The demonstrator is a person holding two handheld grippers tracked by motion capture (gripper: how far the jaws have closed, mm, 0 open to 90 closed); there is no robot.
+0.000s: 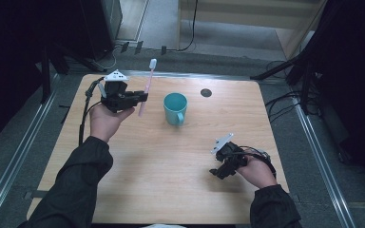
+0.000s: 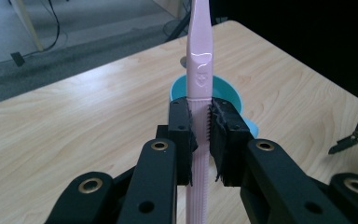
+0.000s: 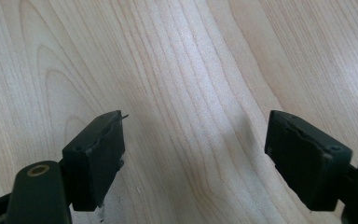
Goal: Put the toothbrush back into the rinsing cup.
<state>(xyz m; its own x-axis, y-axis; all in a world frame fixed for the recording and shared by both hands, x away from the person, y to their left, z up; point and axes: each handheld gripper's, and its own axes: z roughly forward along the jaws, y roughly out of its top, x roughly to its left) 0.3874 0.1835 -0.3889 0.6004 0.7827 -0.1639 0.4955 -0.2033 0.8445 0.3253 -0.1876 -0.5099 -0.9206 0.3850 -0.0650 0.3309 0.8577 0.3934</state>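
Our left gripper [image 2: 200, 135] clamps the pink toothbrush [image 2: 199, 70] upright between its pads (the teal cup [image 1: 175, 108] sits just beyond them); our right gripper [image 3: 196, 154] gapes wide over bare table [image 3: 191, 70]

1. My right gripper [image 3: 196, 154] has its two black jaws spread wide, nothing between them.
2. Beneath them lies the bare, light wooden table [image 3: 191, 70].
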